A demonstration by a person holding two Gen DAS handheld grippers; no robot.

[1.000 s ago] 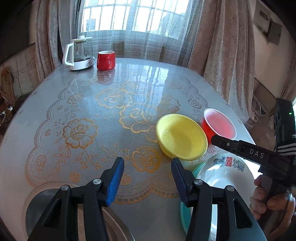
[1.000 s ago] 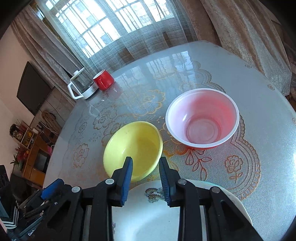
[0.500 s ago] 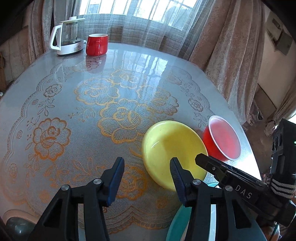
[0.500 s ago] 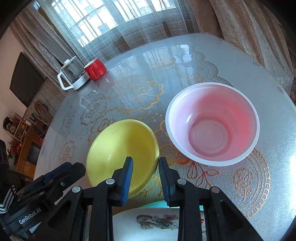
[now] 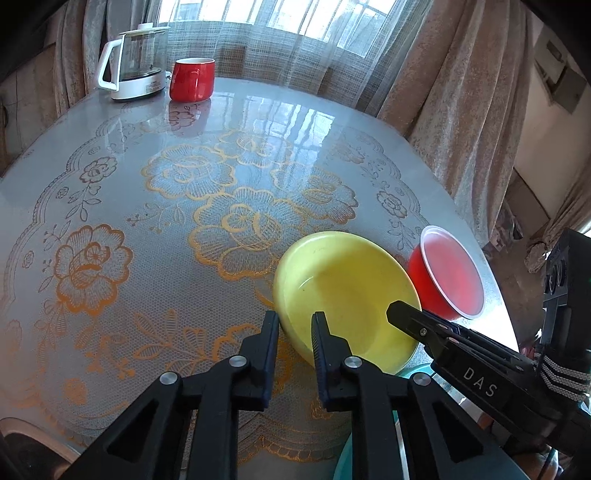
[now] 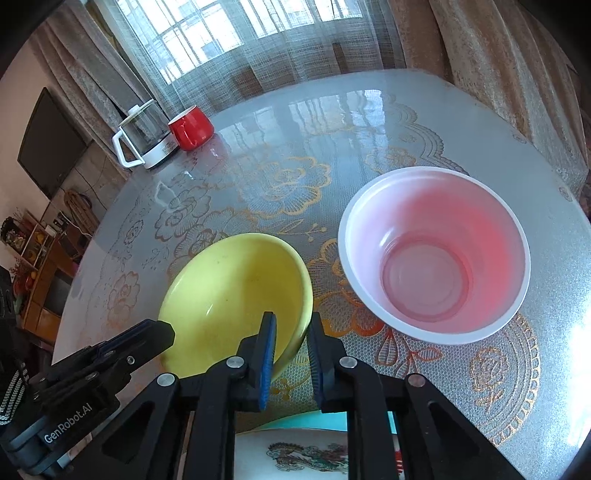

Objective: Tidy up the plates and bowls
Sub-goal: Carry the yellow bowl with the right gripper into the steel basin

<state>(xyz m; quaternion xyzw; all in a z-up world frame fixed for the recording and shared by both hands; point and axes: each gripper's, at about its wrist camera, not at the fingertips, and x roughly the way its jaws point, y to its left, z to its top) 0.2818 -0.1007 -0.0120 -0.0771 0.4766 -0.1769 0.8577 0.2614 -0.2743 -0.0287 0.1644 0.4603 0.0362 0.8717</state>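
Overhead: glossy lace-patterned table (image 5: 258,155), curtained window (image 5: 280,22) behind.

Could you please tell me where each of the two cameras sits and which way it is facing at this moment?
Left wrist: on the left hand-held gripper, looking along its fingers across the table toward the window; its fingers straddle the yellow bowl rim. The right hand-held gripper enters from the right.
Right wrist: on the right hand-held gripper, facing the same way; its fingers straddle the yellow bowl's rim beside the red bowl.
Shared: both bowls, kettle, red mug.
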